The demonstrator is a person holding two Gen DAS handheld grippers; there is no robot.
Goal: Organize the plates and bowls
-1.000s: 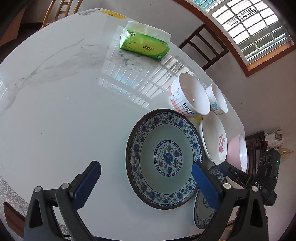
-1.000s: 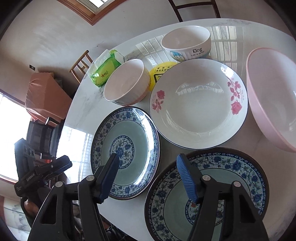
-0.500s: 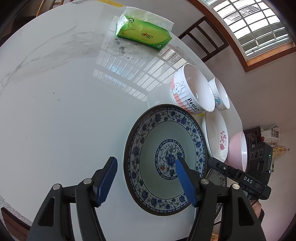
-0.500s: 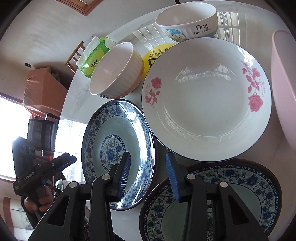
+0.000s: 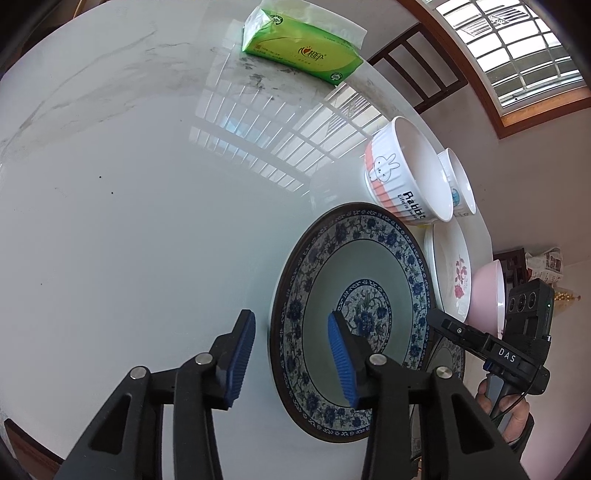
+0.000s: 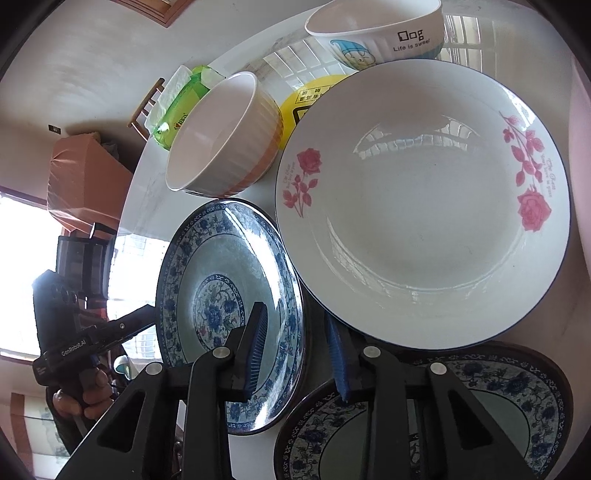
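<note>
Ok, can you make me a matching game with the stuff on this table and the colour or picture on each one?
Things:
1. tissue pack
2. ribbed bowl
3. white plate
4. wide-rimmed plate

Colour or picture:
a. a rabbit
b. blue flowers
c. green
d. pink roses

Pairs: 1-c, 2-a, 3-d, 4-b

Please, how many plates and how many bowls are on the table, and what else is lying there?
Plates: 3, two blue-patterned plates and one rose plate
Bowls: 3, rabbit bowl, dog bowl, pink bowl
Tissue packs: 1
Yellow round things: 1
Total: 8
</note>
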